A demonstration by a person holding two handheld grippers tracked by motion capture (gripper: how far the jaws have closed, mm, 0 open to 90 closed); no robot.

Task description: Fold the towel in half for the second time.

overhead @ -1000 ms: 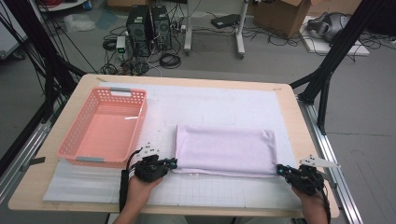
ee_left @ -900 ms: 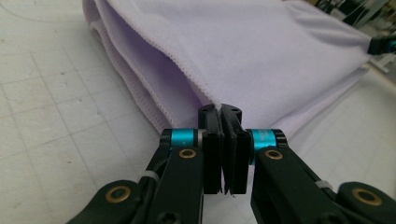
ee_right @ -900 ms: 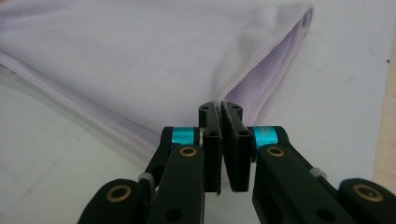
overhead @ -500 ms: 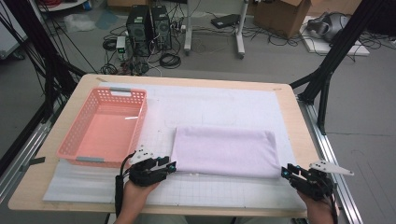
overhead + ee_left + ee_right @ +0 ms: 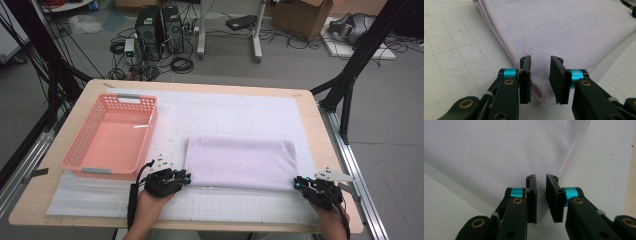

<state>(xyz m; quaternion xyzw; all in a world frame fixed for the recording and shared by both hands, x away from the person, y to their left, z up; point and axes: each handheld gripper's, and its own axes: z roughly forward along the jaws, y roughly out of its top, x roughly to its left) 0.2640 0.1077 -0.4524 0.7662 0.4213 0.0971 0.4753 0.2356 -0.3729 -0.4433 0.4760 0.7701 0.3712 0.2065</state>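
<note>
Towel [image 5: 240, 161] lay folded flat on the desk [image 5: 305, 107], right of the pink basket [image 5: 112, 136]. Left gripper [image 5: 540, 75] and right gripper [image 5: 541, 195] each straddled a near corner, jaws just closing, slightly apart, not pinching yet. Best to catch every layer before lifting.

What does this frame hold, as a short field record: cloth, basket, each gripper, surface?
cloth: folded pale lilac towel, flat on the mat, near edge toward the person
basket: pink, nothing in it, left of the towel, apart from it
left gripper: at the towel's near left corner, jaws just been closing, a gap either side of the corner, pads not pressing
right gripper: at the near right corner, jaws just been closing, narrow gap, not clamped
surface: white gridded mat on a wooden table
</note>
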